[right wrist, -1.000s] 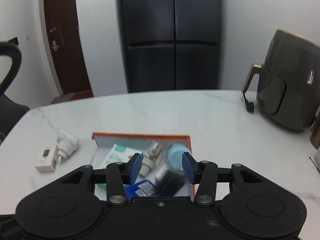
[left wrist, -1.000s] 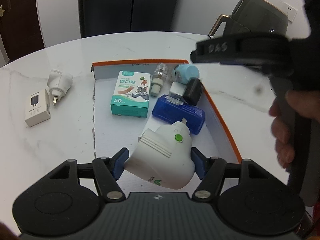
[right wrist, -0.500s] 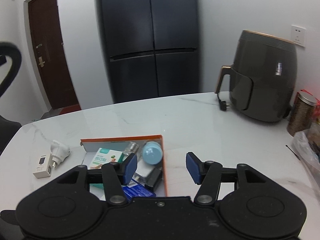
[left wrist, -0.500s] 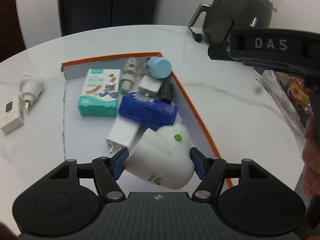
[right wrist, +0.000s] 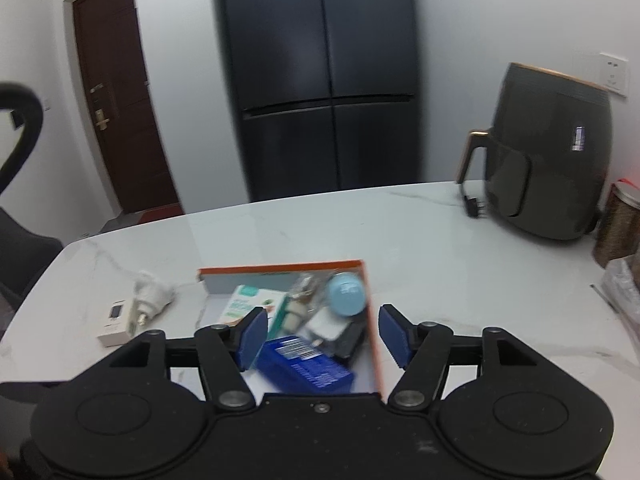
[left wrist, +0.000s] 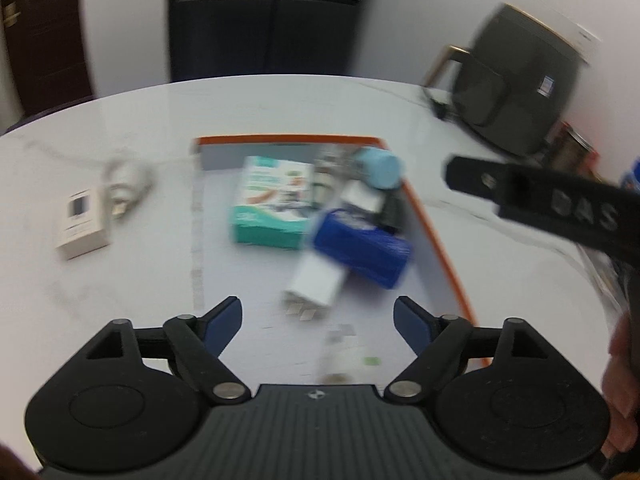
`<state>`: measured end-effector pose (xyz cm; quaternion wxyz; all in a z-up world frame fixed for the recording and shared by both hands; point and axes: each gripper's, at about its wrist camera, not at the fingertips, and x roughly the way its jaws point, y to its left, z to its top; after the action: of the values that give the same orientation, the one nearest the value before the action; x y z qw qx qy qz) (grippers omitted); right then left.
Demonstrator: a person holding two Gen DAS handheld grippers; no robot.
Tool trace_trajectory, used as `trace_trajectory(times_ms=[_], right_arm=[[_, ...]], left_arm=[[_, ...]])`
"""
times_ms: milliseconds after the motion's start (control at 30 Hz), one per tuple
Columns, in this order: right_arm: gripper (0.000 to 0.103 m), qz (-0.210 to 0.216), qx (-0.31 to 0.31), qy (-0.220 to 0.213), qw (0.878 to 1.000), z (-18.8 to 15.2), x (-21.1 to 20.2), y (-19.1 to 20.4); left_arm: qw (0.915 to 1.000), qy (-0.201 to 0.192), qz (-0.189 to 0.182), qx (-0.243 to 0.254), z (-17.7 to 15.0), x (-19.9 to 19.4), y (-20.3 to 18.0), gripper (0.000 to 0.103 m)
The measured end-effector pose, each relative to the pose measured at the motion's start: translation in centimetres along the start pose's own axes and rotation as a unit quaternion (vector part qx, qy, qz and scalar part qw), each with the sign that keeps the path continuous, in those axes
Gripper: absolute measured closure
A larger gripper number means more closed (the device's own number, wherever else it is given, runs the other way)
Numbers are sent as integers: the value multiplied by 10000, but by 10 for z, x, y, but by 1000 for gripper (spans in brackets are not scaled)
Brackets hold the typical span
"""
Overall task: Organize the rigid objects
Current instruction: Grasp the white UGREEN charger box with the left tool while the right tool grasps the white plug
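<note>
Still out on the marble, left of the orange-rimmed tray (left wrist: 440,236), lay the small white box (left wrist: 82,220) and white plug adapter (left wrist: 128,180), while the teal plaster box (left wrist: 274,208), blue case (left wrist: 362,246) and white charger (left wrist: 316,282) crowded the tray. The left gripper (left wrist: 318,318) and right gripper (right wrist: 322,334) were both opening, nothing between either's jaws. A blurred pale shape, perhaps a dropped piece, might roll over the rim; only "DAS" read clearly.

- A dark four-door refrigerator (right wrist: 320,92) is set against a white wall (right wrist: 472,80).
- A brown door (right wrist: 120,100) is seen left.
- A white marble table (right wrist: 400,232) is lit evenly.
</note>
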<state>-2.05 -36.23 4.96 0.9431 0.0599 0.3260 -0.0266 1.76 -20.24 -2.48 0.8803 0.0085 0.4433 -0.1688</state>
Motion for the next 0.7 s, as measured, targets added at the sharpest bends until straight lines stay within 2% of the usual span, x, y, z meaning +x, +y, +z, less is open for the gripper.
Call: trace_trajectory(times_ms=[167, 367, 700], right_arm=[[25, 217, -125, 86, 9996, -3, 7, 28], [25, 455, -281, 165, 9984, -6, 14, 60], [25, 590, -366, 363, 9969, -12, 33, 102]], left_arm=[[9975, -49, 476, -514, 2, -9, 47, 16], [9890, -129, 1004, -1075, 13, -13, 101, 13], [9804, -132, 1357, -1425, 36, 7, 161, 10]])
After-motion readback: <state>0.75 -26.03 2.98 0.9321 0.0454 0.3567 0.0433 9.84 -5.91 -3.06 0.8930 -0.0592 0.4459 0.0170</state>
